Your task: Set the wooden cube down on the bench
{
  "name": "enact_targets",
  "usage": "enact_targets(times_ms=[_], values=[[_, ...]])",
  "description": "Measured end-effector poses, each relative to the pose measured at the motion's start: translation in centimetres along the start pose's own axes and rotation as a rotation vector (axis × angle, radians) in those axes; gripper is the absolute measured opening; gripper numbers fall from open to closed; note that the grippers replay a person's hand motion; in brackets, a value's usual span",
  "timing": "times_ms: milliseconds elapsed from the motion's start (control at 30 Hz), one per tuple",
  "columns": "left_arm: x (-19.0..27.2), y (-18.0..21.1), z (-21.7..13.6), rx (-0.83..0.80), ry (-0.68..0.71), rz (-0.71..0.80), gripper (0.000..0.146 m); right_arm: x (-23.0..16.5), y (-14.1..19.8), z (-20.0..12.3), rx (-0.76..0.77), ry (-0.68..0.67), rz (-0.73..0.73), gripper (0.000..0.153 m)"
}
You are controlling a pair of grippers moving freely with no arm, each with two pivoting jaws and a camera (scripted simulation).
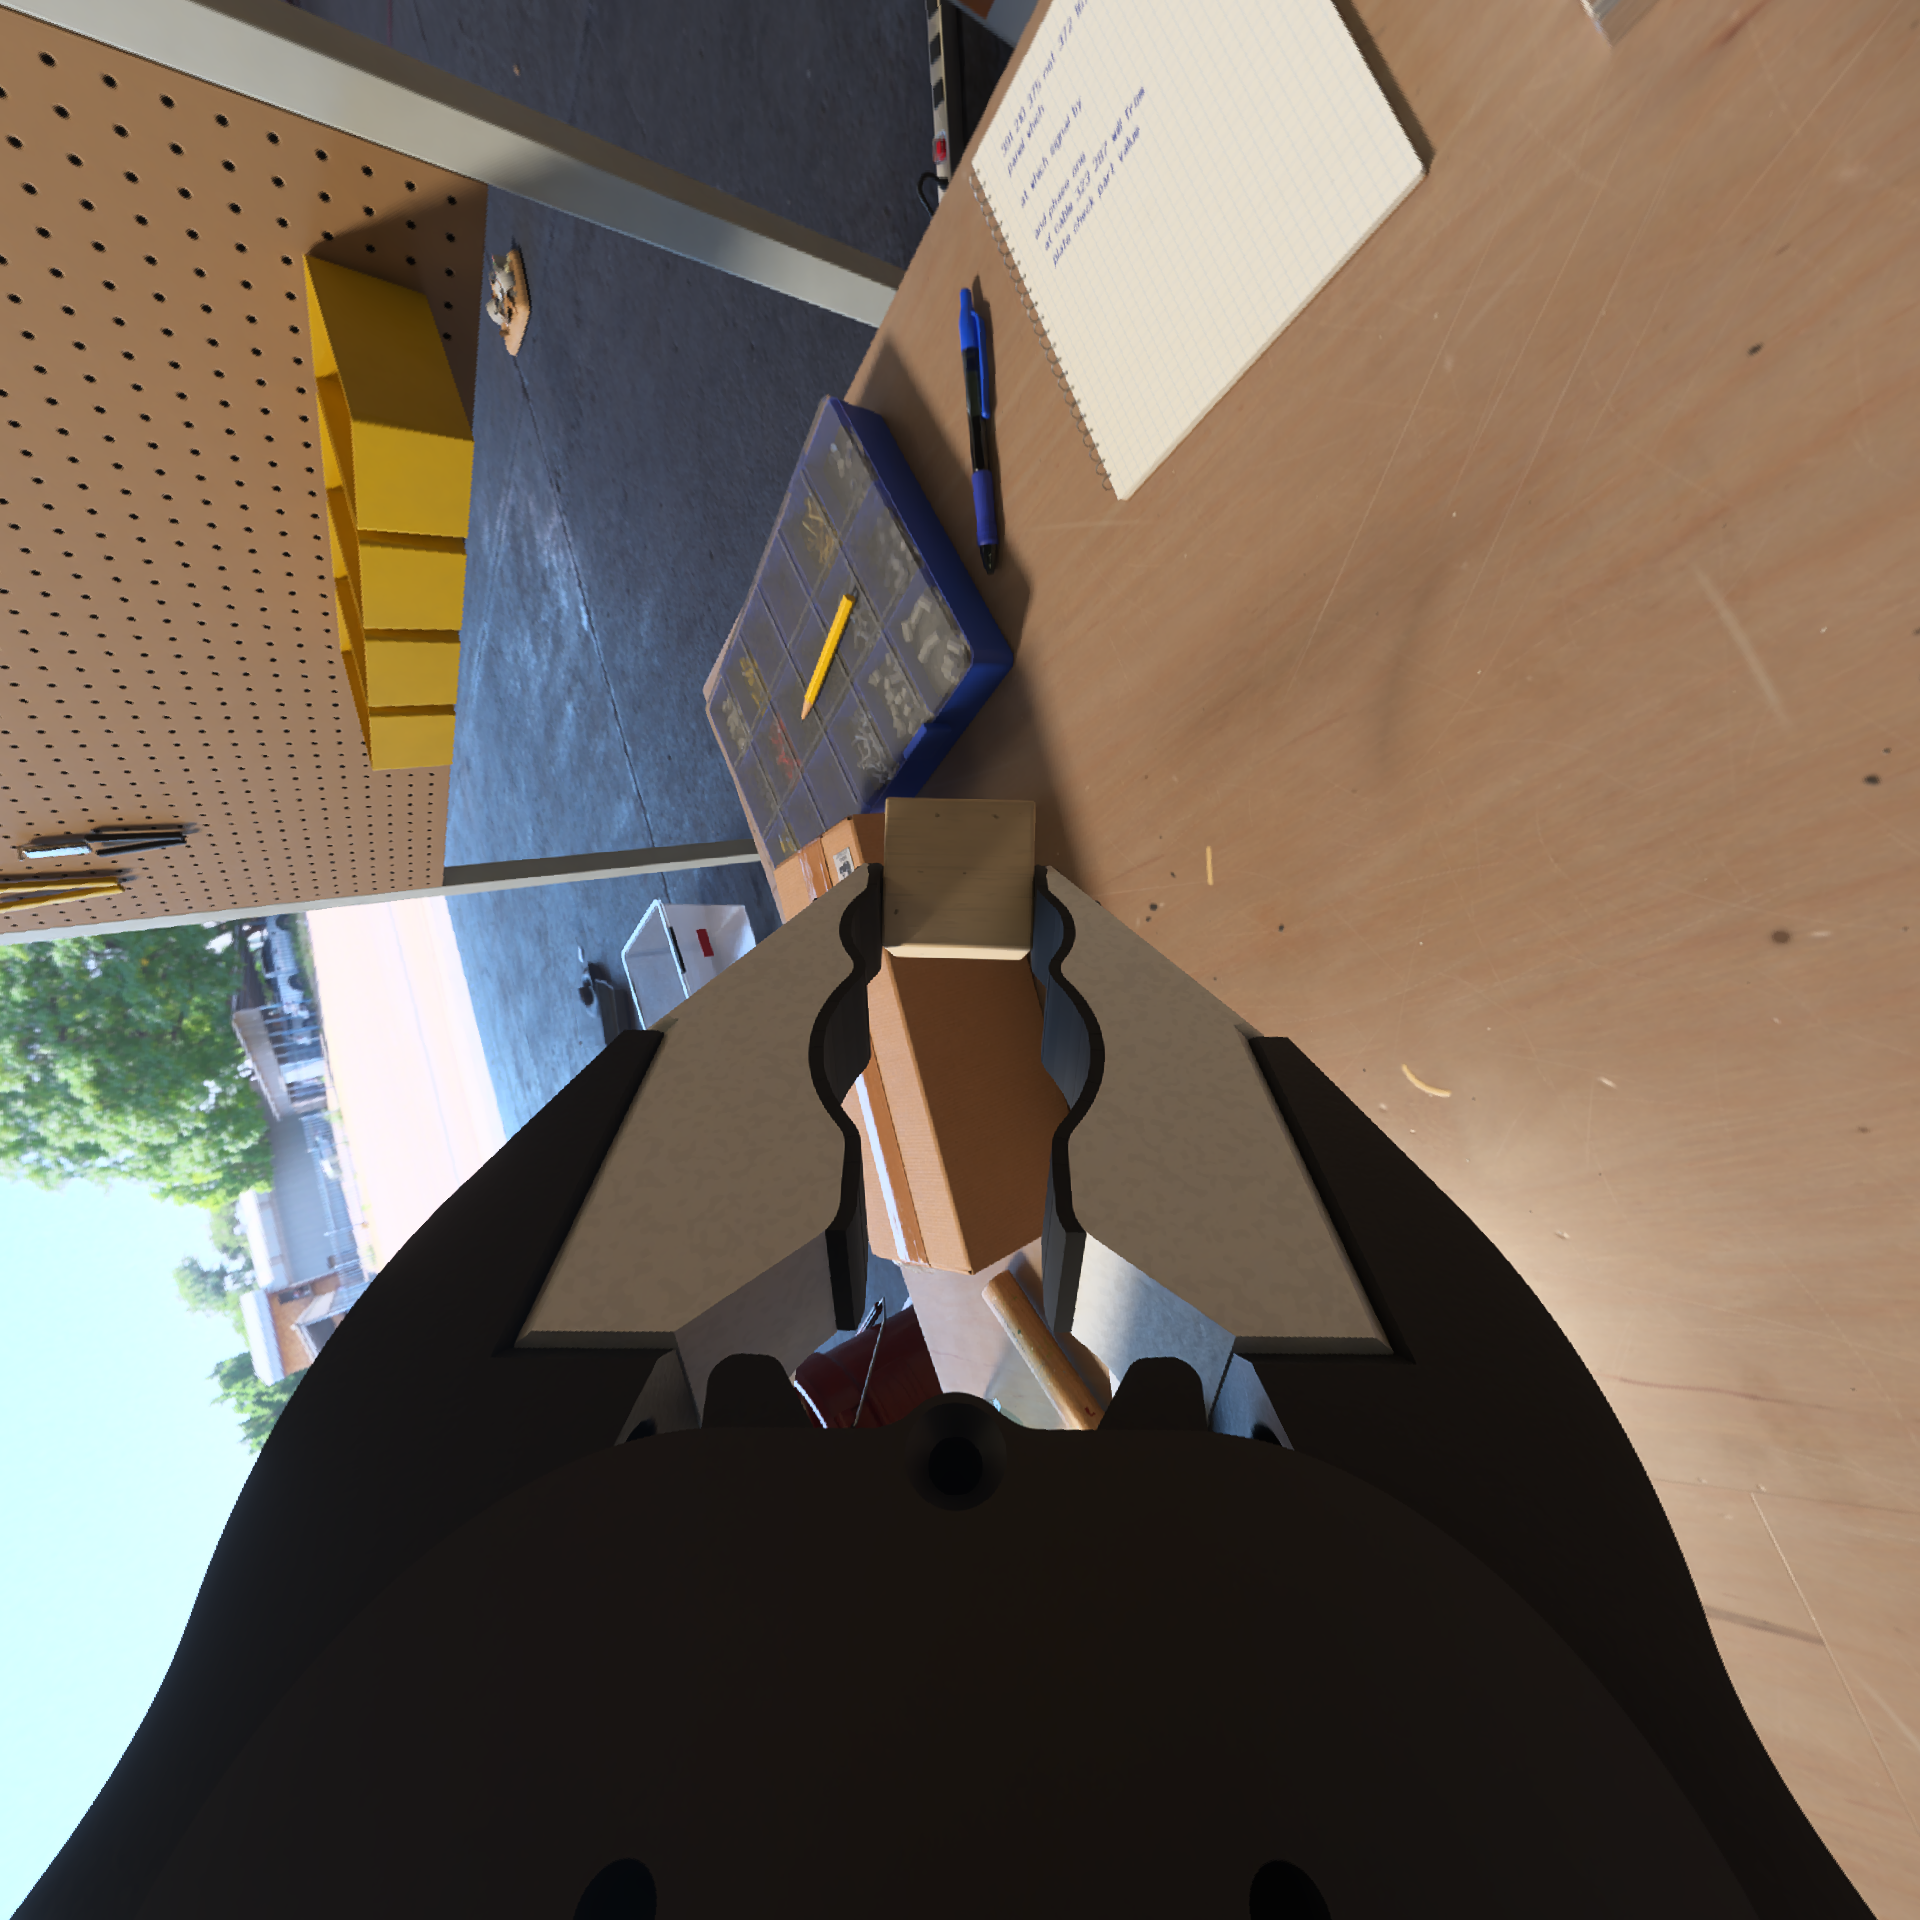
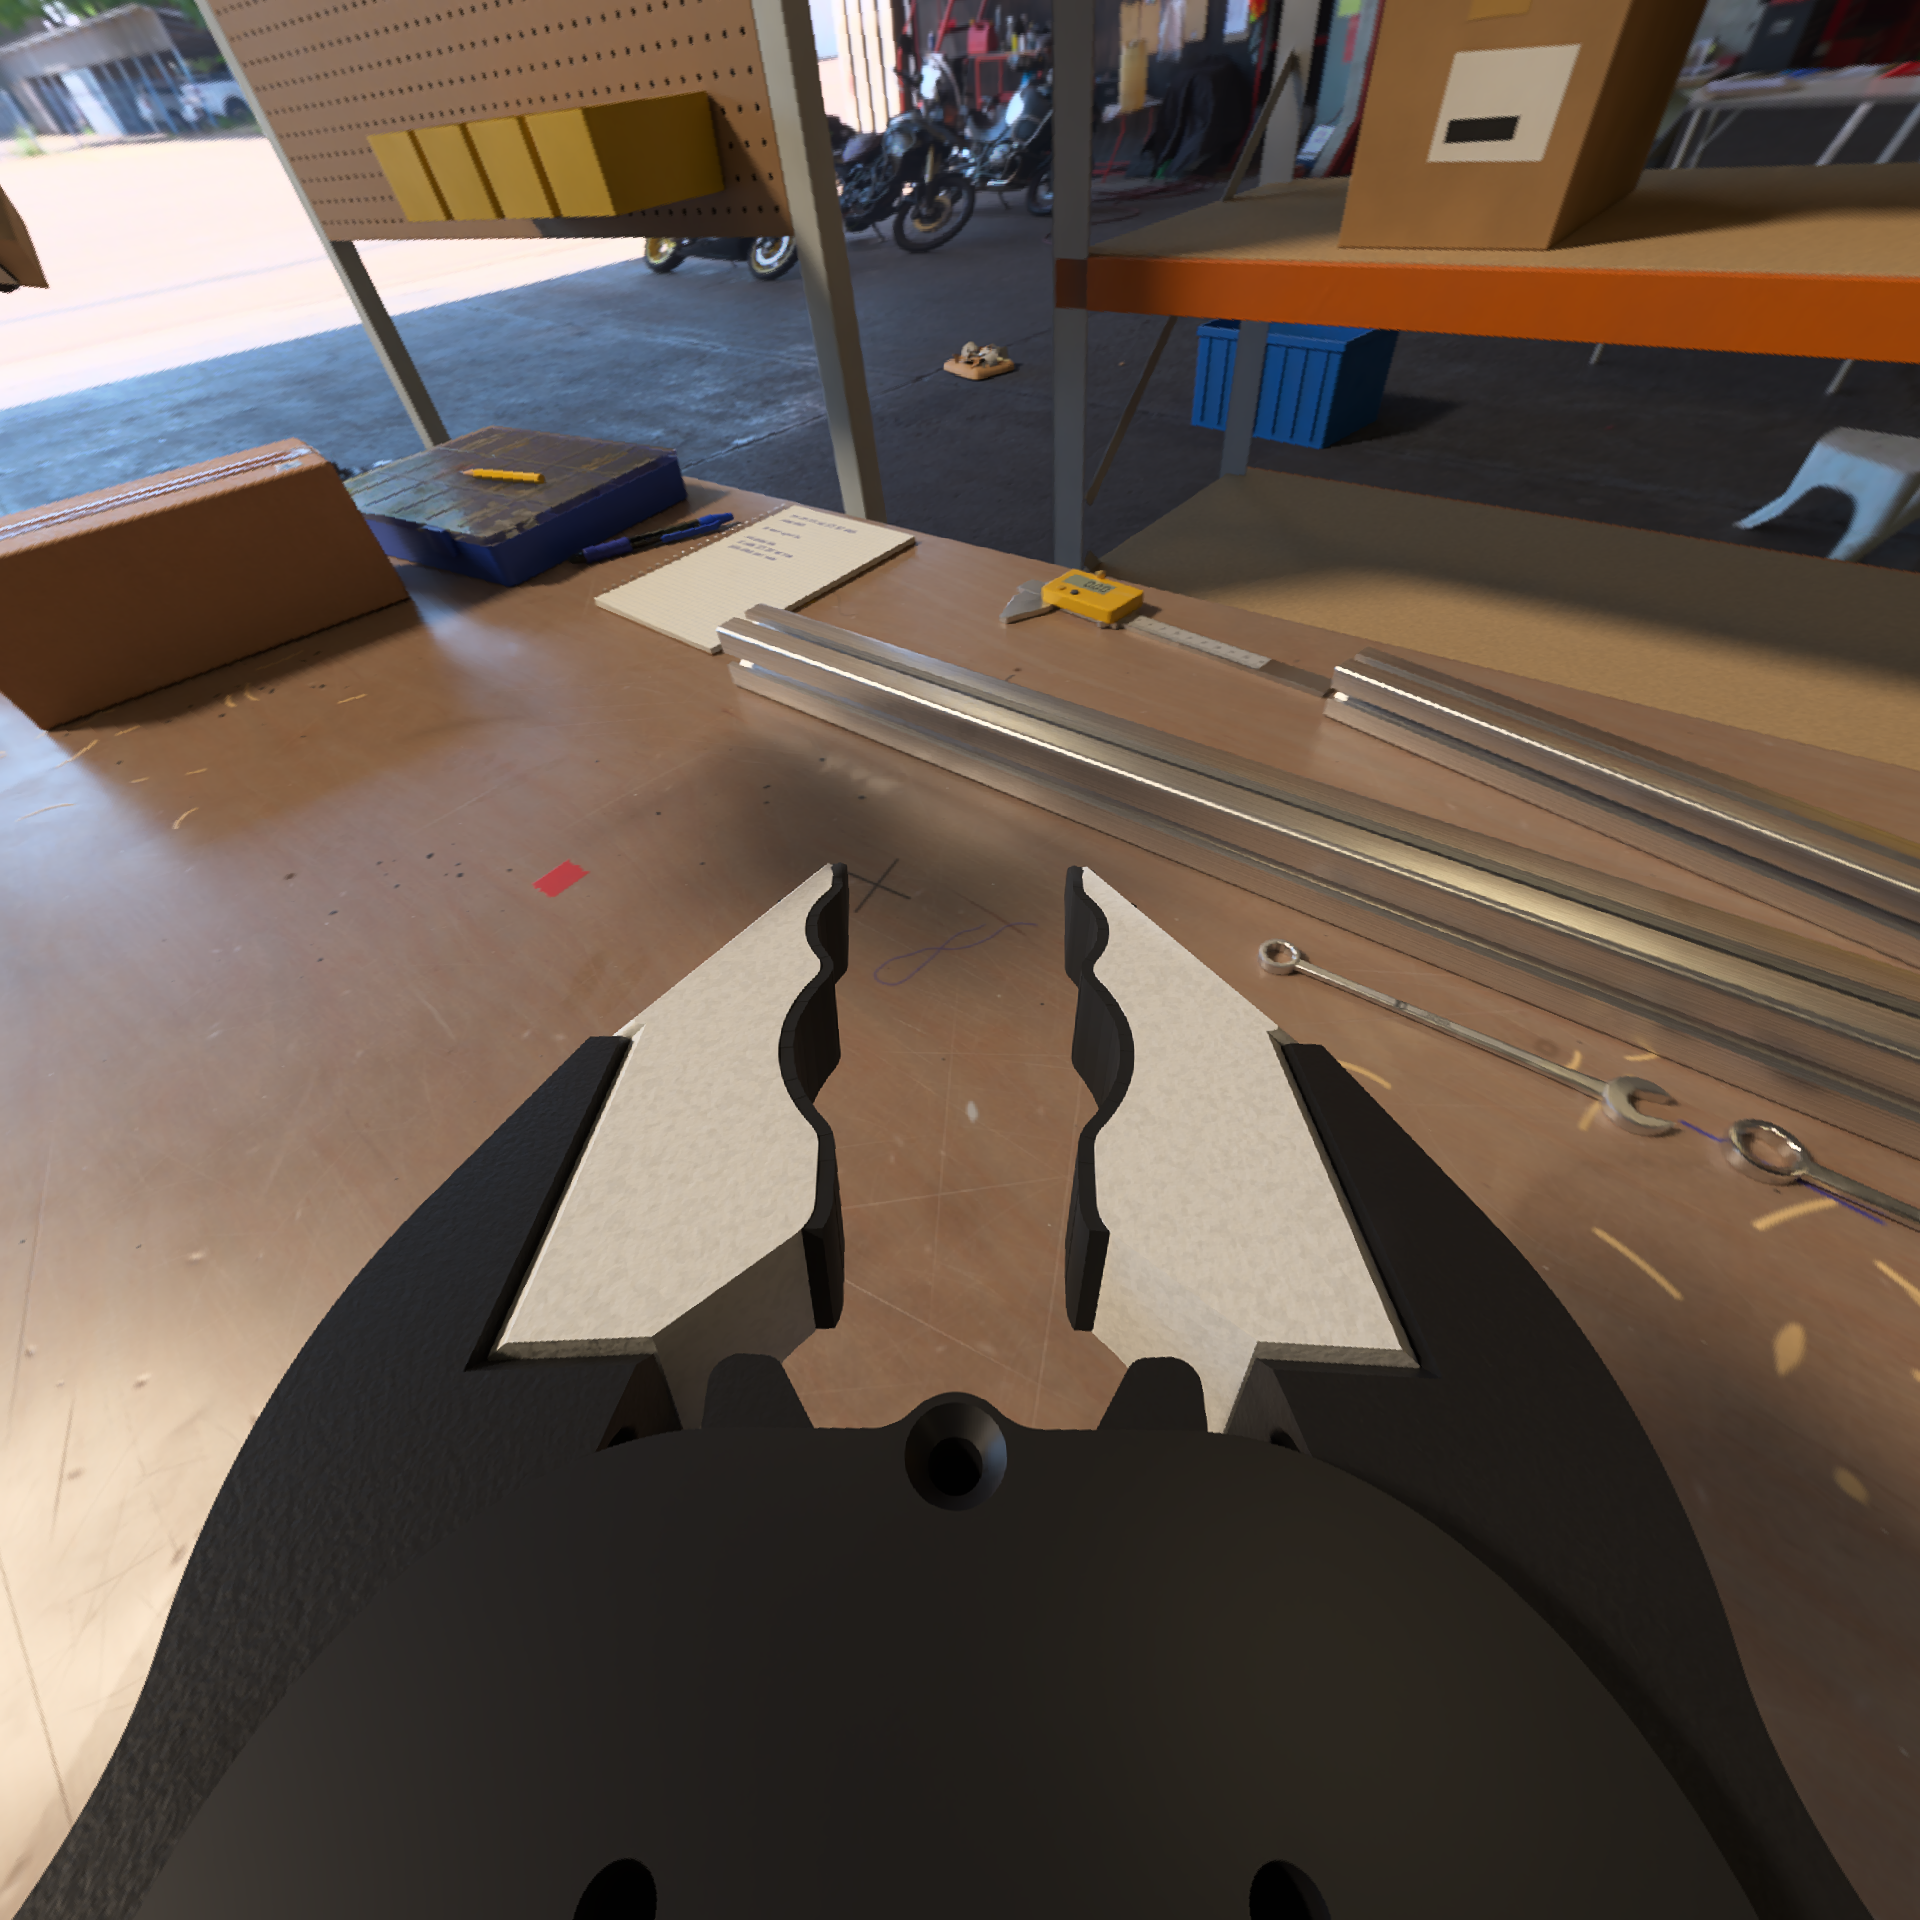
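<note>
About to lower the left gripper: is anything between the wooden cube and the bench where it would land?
Yes. The wooden cube, held at the left gripper fingers' tips, has a brown cardboard box right behind it in view, with the blue parts organizer beside. Bare bench lies to one side.

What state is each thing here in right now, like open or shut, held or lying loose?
Left gripper: shut on the wooden cube.
Wooden cube: held between the fingertips, above the cardboard box.
Right gripper: open, empty.
Parts organizer: lid closed, pencil lying on top.
Notebook: open, flat on the bench.
Wrench: lying loose.
</note>
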State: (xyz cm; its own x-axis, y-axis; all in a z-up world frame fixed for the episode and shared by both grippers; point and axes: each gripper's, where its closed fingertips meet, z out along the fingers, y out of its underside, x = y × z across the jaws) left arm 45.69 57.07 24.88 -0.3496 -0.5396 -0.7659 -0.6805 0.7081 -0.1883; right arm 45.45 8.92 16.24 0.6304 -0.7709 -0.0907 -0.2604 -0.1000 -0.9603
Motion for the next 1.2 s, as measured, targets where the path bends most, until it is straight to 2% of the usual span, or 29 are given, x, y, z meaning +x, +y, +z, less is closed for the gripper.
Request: enact_targets(times_ms=[100,167,200,300,367,433,500,533,600,700,867,1033,1200], values=[[0.1,0.2,0.1,-0.007,-0.005,0.017,0.028,-1.3,-0.3,0.9,-0.009,-0.038,-0.012,0.041],[0.1,0.1,-0.2,0.003,-0.002,0.019,0.028,-4.2,-1.5,2.1,0.019,-0.139,-0.026,0.041],[0.1,0.1,-0.3,0.012,0.001,0.019,0.028,-6.5,-2.7,2.8,0.068,-0.234,-0.027,0.041],[0.3,0.1,-0.7,0.033,0.011,0.028,0.028,-14.6,-6.9,4.4,0.316,-0.641,-0.013,0.041],[0.4,0.1,-1.0,0.043,0.008,0.05,0.028,-18.1,-8.8,6.4,0.39,-0.819,-0.016,0.04],[0.4,-0.1,-1.5,0.06,0.006,0.068,0.028,-20.4,-9.8,9.4,0.355,-0.923,-0.028,0.04],[0.4,-0.5,-1.9,0.085,0.005,0.084,0.028,-22.2,-9.7,12.6,0.235,-0.967,-0.048,0.04],[0.4,-0.7,-2.0,0.095,0.006,0.091,0.028,-22.9,-9.5,13.7,0.184,-0.976,-0.062,0.041],[0.5,-1.1,-2.2,0.113,0.005,0.104,0.028,-23.8,-9.5,14.6,0.182,-0.979,-0.077,0.042],[0.4,-1.5,-2.1,0.124,-0.006,0.131,0.028,-23.7,-9.4,14.8,0.235,-0.958,-0.072,0.04],[0.0,-1.9,-2.5,0.116,-0.052,0.185,0.028,-22.6,-8.7,15.1,0.2,-0.918,-0.081,0.04],[-0.9,-2.7,-3.9,0.108,-0.093,0.217,0.028,-21.1,-8.3,13.3,0.196,-0.858,-0.124,0.041],[-1.8,-4.6,-6.8,0.136,-0.125,0.23,0.028,-17.5,-8.0,9.6,0.168,-0.702,-0.223,0.041]])
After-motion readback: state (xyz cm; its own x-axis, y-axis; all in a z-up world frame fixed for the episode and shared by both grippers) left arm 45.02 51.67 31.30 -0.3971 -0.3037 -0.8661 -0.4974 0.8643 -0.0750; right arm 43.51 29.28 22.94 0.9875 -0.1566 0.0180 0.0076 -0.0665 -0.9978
